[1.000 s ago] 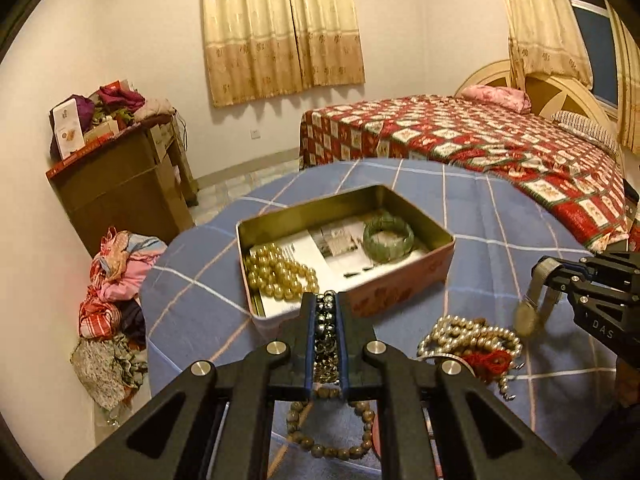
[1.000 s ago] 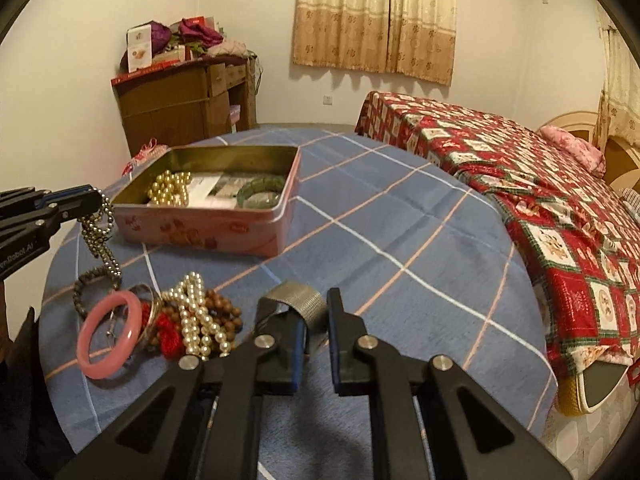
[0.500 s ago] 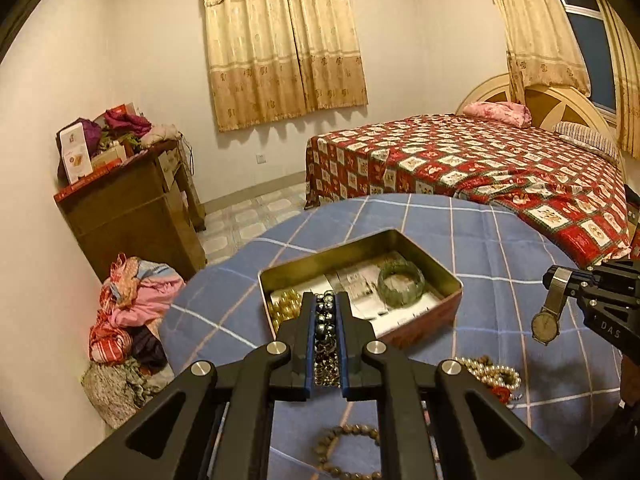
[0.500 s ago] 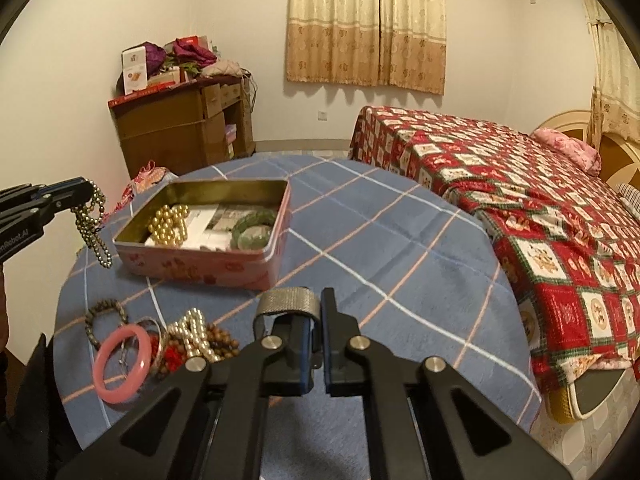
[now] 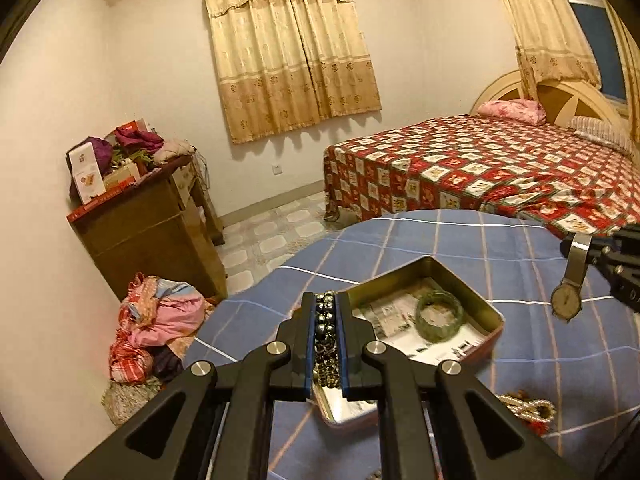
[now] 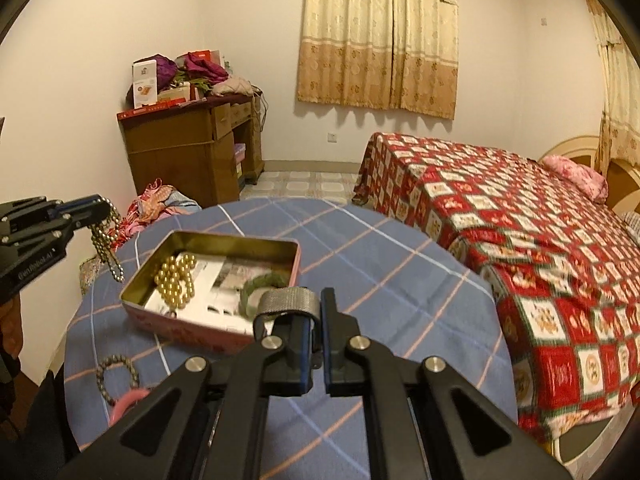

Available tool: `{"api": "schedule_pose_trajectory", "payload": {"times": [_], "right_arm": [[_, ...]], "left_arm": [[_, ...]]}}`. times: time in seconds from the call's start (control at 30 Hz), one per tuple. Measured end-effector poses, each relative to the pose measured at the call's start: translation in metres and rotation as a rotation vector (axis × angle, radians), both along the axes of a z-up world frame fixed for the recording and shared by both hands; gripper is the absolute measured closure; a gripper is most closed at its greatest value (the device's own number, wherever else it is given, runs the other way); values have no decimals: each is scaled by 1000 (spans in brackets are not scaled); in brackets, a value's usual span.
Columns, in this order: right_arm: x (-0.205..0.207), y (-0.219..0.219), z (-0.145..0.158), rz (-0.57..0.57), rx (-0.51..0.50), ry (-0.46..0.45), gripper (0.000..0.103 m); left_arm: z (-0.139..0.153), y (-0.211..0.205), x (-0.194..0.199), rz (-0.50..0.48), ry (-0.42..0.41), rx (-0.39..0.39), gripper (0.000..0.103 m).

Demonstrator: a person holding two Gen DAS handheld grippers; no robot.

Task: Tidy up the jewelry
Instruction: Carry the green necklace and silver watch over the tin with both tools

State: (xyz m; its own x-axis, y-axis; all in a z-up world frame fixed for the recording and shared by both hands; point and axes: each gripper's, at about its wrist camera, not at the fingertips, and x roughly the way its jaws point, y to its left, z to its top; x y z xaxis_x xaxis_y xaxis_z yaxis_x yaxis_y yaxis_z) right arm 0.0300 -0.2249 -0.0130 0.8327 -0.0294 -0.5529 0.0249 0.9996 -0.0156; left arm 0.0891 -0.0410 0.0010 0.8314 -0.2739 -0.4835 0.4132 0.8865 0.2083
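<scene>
Metal beads filled the gap between my left gripper's (image 5: 325, 320) jaws: they pinched a dark bead chain (image 6: 105, 246), the rest of which dangled free, seemingly over the tin's near left corner. My right gripper (image 6: 315, 334) had its jaws pressed on the mesh strap of a wristwatch (image 5: 567, 305), whose round face hung loose below, to the right of the tin (image 6: 276, 246) and above the blue checked table (image 6: 400, 280). The tin lay open in the middle of the table, already holding gold pearls (image 6: 175, 280) at its left end and a green bangle (image 5: 439, 316) at its right, on a printed paper lining. A brown bead bracelet (image 6: 116, 372), a pink bangle (image 6: 126, 400) and a heap of pearl strands (image 5: 528, 404) lay outside the tin on the near side. I judged the chain the riskier load: being slack, it could swing and land draped over the tin's rim, or tangle with the gold pearls if let go above them. The watch, held only by its strap, might pivot and knock the tin's wall, or land on the bangle, if lowered fast. With both loads bound for the one tin, my grippers might also crowd each other.
</scene>
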Motion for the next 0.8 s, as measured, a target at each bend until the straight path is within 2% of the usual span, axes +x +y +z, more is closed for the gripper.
{"api": "schedule_pose_trajectory", "payload": {"times": [0.37, 0.8], "right_arm": [[39, 21, 14, 15, -40, -20, 97], [79, 36, -4, 23, -67, 39, 97]], "left_arm": [[-5, -12, 31, 67, -11, 16, 95], [-29, -19, 60, 96, 28, 31, 95]]}}
